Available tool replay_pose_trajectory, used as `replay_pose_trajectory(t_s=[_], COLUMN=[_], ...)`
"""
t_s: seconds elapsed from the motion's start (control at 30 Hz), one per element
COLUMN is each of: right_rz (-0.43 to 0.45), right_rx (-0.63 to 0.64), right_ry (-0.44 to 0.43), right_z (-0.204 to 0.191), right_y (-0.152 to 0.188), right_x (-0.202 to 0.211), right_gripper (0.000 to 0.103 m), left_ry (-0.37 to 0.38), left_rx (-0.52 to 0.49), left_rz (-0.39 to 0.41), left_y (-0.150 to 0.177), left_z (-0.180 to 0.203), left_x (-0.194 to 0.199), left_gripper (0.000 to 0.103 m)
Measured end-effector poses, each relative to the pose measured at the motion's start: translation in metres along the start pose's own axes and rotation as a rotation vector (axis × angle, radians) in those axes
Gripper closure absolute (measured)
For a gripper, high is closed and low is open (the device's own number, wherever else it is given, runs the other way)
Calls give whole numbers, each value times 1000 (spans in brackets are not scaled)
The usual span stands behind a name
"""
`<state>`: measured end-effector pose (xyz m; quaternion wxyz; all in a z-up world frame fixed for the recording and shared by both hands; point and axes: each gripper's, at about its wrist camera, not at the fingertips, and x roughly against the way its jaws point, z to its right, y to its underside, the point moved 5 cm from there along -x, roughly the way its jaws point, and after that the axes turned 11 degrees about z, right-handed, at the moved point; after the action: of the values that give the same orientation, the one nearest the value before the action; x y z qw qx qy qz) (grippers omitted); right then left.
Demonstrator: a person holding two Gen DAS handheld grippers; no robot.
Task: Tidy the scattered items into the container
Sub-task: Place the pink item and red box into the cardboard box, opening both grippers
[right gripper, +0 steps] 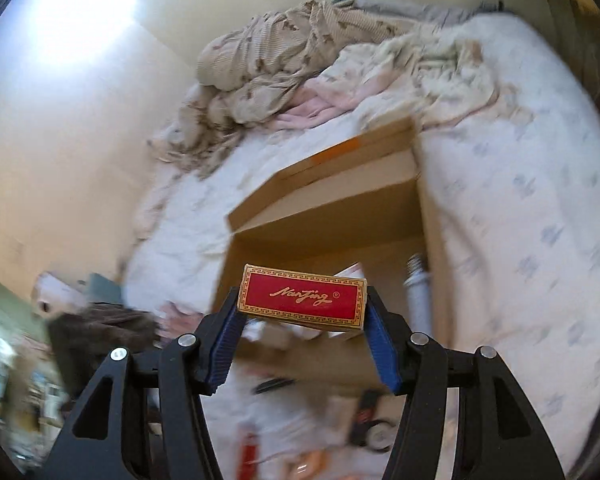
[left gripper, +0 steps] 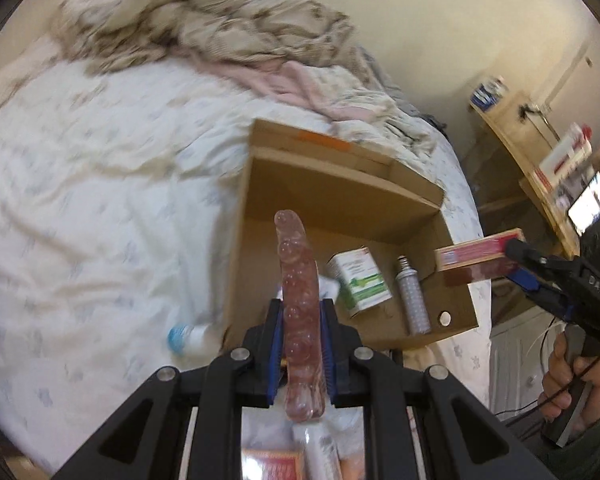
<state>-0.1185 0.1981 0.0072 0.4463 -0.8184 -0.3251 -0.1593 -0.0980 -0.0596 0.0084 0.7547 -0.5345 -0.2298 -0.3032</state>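
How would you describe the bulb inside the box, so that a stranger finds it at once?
On the bed stands an open cardboard box. On its floor, near the wall with a round hole, lies a silver bulb, beside a white and green carton. Only the bulb has a screw base and a dotted, tube-shaped body.

right claw [right gripper: 302,312] clamps red-gold box [right gripper: 302,300] | above open cardboard box [right gripper: 328,216] | on bed [right gripper: 520,200]

Both grippers, left gripper [left gripper: 302,344] and right gripper [right gripper: 302,344], are black linkage frames with triangular cutouts, silver pivot screws, blue ribbed pads [right gripper: 222,350]; "DAS" marking on right body, thin black cable, hand [left gripper: 576,376] in green sleeve [left gripper: 588,452].
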Motion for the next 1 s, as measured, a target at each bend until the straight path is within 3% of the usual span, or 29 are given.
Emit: replay_pose_trajectory(t_s=[0.17,0.4,0.63,0.83,0.93,1.0], right_rz=[-65,-152,-251,-302,-323,-333], right_rx=[-1,-76,-141,-48,-10,26], right_ry=[45,-7,-1,48,48,58], right_z=[11,16,25,17,11,7], right_y=[7,28,49,61,69,72], right_x=[-20,-46,-71,-88,-91,-91], right_gripper=[41,41,41,41,40,38], left_ry=[4,1,-22,-54,-51,-16], left_rx=[-114,-116,-157,-188,-197,-210], left_rz=[-39,-101,-133,-117,-123,-140], left_y=[-8,5,17,19,19,21], left_z=[23,19,15,9,10,18], left_x=[-37,-78,-93,-94,-94,-93], left_gripper=[86,86,86,85,72,53])
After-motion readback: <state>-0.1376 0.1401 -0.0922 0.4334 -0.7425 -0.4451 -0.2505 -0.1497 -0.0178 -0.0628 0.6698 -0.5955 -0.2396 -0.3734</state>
